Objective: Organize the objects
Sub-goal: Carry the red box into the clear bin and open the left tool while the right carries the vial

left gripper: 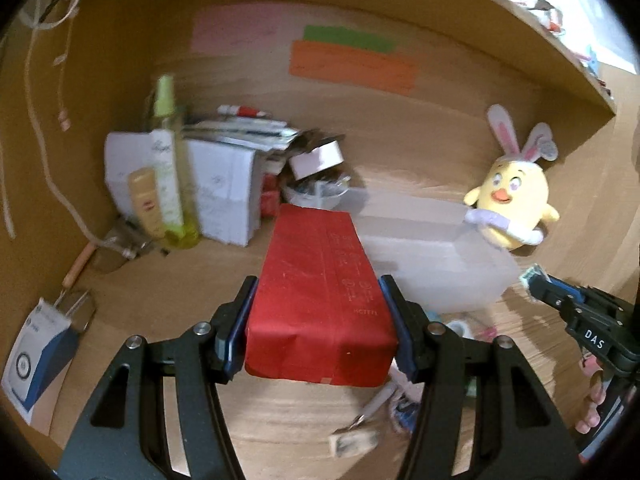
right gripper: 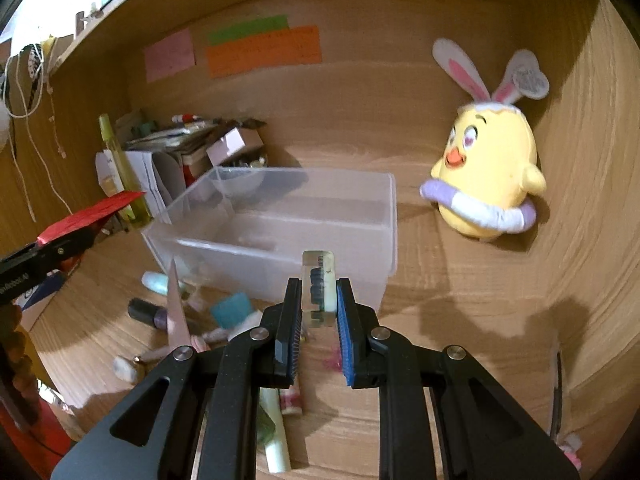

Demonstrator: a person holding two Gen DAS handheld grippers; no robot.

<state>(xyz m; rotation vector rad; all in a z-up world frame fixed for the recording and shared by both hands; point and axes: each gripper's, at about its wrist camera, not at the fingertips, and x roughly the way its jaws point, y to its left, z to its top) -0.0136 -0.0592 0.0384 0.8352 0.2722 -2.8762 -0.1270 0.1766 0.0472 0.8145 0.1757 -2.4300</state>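
My left gripper (left gripper: pixel 318 300) is shut on a long red box (left gripper: pixel 316 300), held above the wooden desk; the box (right gripper: pixel 90 216) and the left gripper (right gripper: pixel 44 260) also show at the left edge of the right wrist view. My right gripper (right gripper: pixel 319 292) is shut on a small clear block with a dark comb-like piece inside (right gripper: pixel 319 284), held in front of a clear plastic bin (right gripper: pixel 280 216). In the left wrist view the bin (left gripper: pixel 432 256) lies just beyond the red box, and the right gripper (left gripper: pixel 536 280) comes in from the right, holding the small block (left gripper: pixel 530 274).
A yellow chick plush with bunny ears (right gripper: pixel 488 172) leans in the right corner. Bottles (left gripper: pixel 166 168), white boxes and papers (left gripper: pixel 224 184) crowd the back left. Small items, among them a teal piece (right gripper: pixel 232 310) and a dark bottle (right gripper: pixel 146 312), litter the desk before the bin.
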